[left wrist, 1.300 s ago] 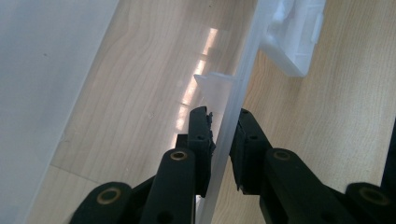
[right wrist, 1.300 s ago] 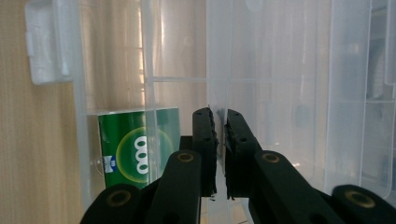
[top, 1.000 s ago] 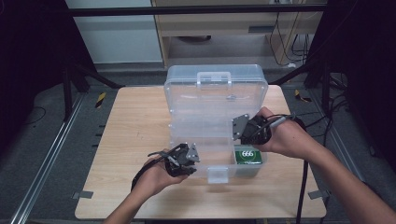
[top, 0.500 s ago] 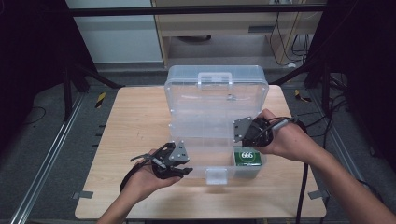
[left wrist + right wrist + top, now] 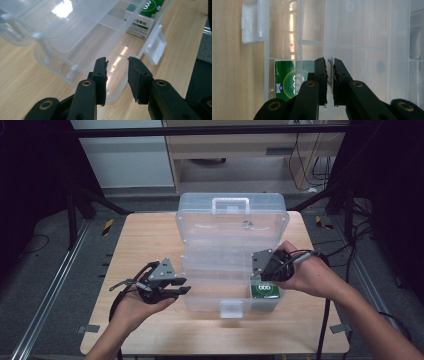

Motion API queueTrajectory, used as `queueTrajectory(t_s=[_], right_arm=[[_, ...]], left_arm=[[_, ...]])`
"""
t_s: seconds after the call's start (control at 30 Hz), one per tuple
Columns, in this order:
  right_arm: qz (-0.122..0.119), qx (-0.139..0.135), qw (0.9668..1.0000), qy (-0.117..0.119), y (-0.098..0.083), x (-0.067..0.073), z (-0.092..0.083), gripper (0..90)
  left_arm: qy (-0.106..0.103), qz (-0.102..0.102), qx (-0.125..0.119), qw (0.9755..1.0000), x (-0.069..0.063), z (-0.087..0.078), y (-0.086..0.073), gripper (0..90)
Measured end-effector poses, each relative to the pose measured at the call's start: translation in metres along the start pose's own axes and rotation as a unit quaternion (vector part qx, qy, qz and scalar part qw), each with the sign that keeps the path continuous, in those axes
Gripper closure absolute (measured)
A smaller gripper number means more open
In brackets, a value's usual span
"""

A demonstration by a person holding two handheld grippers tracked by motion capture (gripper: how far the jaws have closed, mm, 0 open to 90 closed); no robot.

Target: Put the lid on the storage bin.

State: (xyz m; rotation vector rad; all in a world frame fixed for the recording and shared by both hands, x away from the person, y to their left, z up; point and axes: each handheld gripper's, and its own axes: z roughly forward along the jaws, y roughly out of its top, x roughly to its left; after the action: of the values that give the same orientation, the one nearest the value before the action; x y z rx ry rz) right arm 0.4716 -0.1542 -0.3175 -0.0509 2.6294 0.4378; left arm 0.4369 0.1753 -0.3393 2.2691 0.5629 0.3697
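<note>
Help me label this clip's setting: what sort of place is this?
Probably a lab or workshop recording station: a small wooden table ringed by a dark metal frame, loose cables on a grey floor, and a person working hand-held grippers over a clear plastic organiser box.

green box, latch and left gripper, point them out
green box [image 5: 265, 290], high view, its top face
latch [image 5: 230, 309], high view, middle of the tab
left gripper [image 5: 117, 63], left gripper view, between its fingertips
</note>
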Motion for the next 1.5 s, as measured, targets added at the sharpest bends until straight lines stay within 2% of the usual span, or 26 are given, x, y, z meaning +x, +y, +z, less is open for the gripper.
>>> queueTrajectory(t_s=[0.07, 0.1, 0.2, 0.27, 0.3, 0.33, 0.37, 0.4, 0.47, 0.5, 0.53, 0.67, 0.87, 1.1, 1.17, 1.5], right_arm=[[-0.002, -0.001, 1.0000, 0.000, 0.000, 0.001, 0.000, 83.7], [-0.003, 0.001, 1.0000, -0.002, 0.000, 0.002, 0.000, 83.6], [-0.002, 0.004, 1.0000, -0.002, 0.000, 0.003, 0.000, 83.6], [-0.002, 0.004, 1.0000, -0.002, 0.000, 0.004, 0.000, 83.6], [-0.002, 0.004, 1.0000, -0.002, 0.000, 0.004, 0.000, 83.6], [-0.002, 0.004, 1.0000, -0.002, 0.000, 0.004, 0.000, 83.4], [-0.002, 0.003, 1.0000, -0.002, 0.000, 0.004, 0.000, 83.4], [-0.002, 0.003, 1.0000, -0.002, 0.000, 0.004, 0.000, 83.3], [-0.002, 0.003, 1.0000, -0.002, 0.000, 0.004, 0.000, 83.0], [-0.002, 0.003, 1.0000, -0.003, 0.000, 0.004, 0.000, 82.9], [-0.003, 0.003, 1.0000, -0.003, 0.000, 0.004, 0.000, 82.8], [-0.001, 0.002, 1.0000, -0.005, -0.001, 0.005, 0.001, 82.5], [-0.002, 0.002, 1.0000, -0.008, -0.001, 0.008, 0.001, 82.3], [-0.007, 0.006, 0.9999, -0.009, 0.000, 0.009, 0.001, 81.9], [-0.007, 0.005, 0.9999, -0.009, 0.000, 0.009, 0.002, 81.7], [-0.009, 0.010, 0.9998, -0.011, 0.000, 0.010, 0.002, 81.4]], left_arm=[[0.003, -0.004, -0.004, 1.0000, 0.001, -0.002, 0.000, 69.6], [0.004, -0.012, -0.012, 0.9998, 0.003, -0.004, 0.000, 70.3], [0.010, -0.019, -0.024, 0.9995, 0.007, -0.008, 0.002, 72.1], [0.017, -0.030, -0.042, 0.9985, 0.012, -0.014, 0.006, 74.5], [0.017, -0.030, -0.042, 0.9985, 0.012, -0.014, 0.006, 75.2], [0.020, -0.034, -0.052, 0.9979, 0.016, -0.018, 0.011, 76.4], [0.020, -0.034, -0.052, 0.9979, 0.016, -0.018, 0.011, 77.9], [0.029, -0.039, -0.062, 0.9969, 0.024, -0.024, 0.016, 79.8], [0.029, -0.050, -0.069, 0.9959, 0.031, -0.026, 0.018, 83.9], [0.029, -0.050, -0.069, 0.9959, 0.031, -0.026, 0.018, 85.2], [0.031, -0.063, -0.071, 0.9950, 0.039, -0.025, 0.020, 86.7], [0.033, -0.089, -0.073, 0.9927, 0.052, -0.021, 0.023, 89.7], [0.032, -0.106, -0.080, 0.9907, 0.064, -0.013, 0.029, 89.9], [0.048, -0.119, -0.073, 0.9891, 0.080, -0.006, 0.034, 90.0], [0.046, -0.129, -0.079, 0.9874, 0.084, -0.005, 0.036, 90.0], [0.046, -0.129, -0.072, 0.9879, 0.087, 0.004, 0.040, 90.0]])
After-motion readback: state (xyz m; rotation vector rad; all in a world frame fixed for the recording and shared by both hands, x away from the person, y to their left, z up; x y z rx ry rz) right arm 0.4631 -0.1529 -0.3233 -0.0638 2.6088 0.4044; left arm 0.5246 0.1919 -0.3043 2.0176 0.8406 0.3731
